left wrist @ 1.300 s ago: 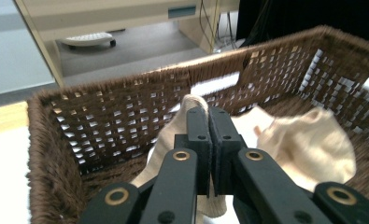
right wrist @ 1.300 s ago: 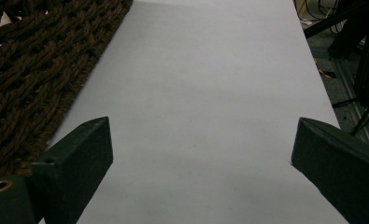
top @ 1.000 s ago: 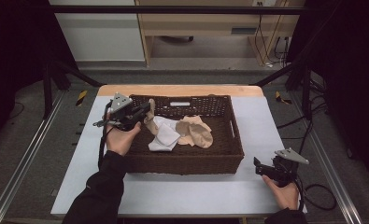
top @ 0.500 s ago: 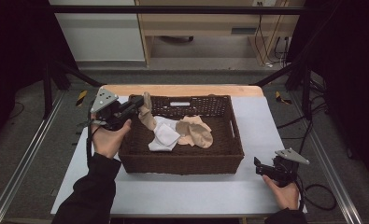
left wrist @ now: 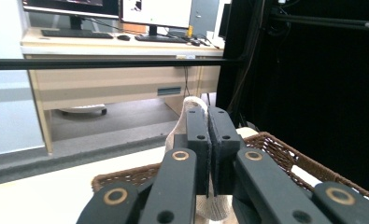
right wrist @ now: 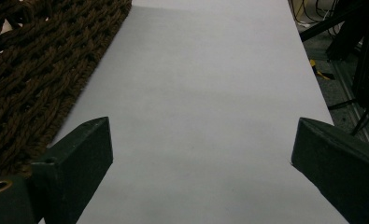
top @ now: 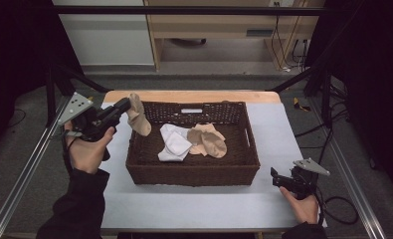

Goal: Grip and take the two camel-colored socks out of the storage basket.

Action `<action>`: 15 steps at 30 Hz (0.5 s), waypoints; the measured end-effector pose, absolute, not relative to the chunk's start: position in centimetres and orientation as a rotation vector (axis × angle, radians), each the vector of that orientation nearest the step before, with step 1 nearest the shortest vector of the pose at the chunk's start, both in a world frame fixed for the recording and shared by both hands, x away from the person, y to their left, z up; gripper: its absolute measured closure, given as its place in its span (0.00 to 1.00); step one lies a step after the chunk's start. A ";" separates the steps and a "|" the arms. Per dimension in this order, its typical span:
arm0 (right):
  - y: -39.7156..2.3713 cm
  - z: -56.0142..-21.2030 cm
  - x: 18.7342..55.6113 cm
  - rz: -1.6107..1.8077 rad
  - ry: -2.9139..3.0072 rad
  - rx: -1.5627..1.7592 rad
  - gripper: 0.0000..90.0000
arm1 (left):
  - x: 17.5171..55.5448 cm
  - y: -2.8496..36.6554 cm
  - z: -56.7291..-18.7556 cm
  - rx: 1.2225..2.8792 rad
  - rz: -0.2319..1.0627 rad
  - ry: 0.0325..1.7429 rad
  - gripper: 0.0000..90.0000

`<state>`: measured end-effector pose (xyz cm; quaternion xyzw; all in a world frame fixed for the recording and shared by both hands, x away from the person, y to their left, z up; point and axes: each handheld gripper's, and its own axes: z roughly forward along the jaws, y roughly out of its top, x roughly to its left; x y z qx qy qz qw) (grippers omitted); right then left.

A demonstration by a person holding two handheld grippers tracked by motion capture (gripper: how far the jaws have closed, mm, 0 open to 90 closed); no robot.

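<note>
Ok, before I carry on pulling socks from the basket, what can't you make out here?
- Left gripper view: the left tongs hide most of the beige sock they pinch.
- High view: how many socks lie in the wicker basket; the white sock and tan ones overlap.
- Right gripper view: basket contents, cut off by the edge.

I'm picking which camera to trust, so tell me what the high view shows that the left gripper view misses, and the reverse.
High view alone: the white sock and tan socks lying in the basket, plus the right gripper resting open on the table.

Left gripper view alone: the desk with monitors behind, and its fingers pressed tight together on the fabric.

Both: the left gripper holding a beige sock at the wicker basket.
</note>
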<state>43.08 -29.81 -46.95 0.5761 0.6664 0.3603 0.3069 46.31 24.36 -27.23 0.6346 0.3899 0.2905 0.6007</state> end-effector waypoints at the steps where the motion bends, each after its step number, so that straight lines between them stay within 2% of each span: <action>1: -29.8 -47.0 43.1 0.952 1.763 1.525 0.06 | 46.2 24.7 -27.2 1.464 0.676 0.904 0.97; 8: -29.8 -47.0 43.1 0.949 1.764 1.527 0.06 | 45.3 27.6 -27.0 1.423 0.699 0.935 0.97; 15: -29.8 -47.0 43.1 0.945 1.765 1.524 0.06 | 44.5 30.6 -28.7 1.414 0.728 0.995 0.97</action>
